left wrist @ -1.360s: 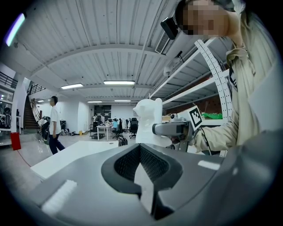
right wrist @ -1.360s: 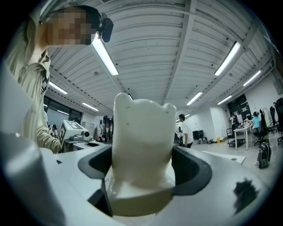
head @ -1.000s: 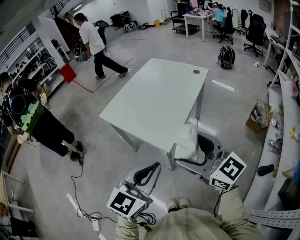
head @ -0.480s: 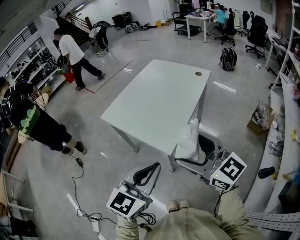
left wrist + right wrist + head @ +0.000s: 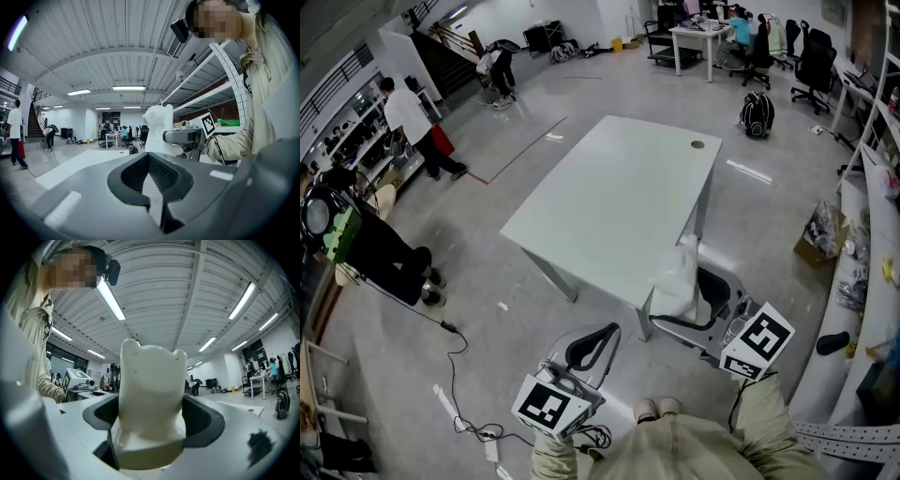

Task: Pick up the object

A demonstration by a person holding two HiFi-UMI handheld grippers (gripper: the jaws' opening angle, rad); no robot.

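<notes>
The object is a white bear-shaped figure (image 5: 678, 279) that stands up between the jaws of my right gripper (image 5: 701, 302), held in the air just off the near corner of the white table (image 5: 619, 187). In the right gripper view the figure (image 5: 150, 390) fills the middle, with the right gripper (image 5: 152, 420) shut on its base. My left gripper (image 5: 592, 345) hangs lower left with nothing in it. Its own view shows the left gripper (image 5: 149, 174) with the jaws together, and the figure (image 5: 157, 126) beyond them.
A person in black (image 5: 366, 248) stands at the left and another in white (image 5: 412, 127) walks at the far left. A cable and power strip (image 5: 464, 427) lie on the floor. Shelving (image 5: 867, 281) lines the right. Desks and office chairs (image 5: 750, 47) are at the back.
Both grippers and the figure have stayed put. The person in the white shirt has walked left across the floor, and the person in black has shifted slightly left.
</notes>
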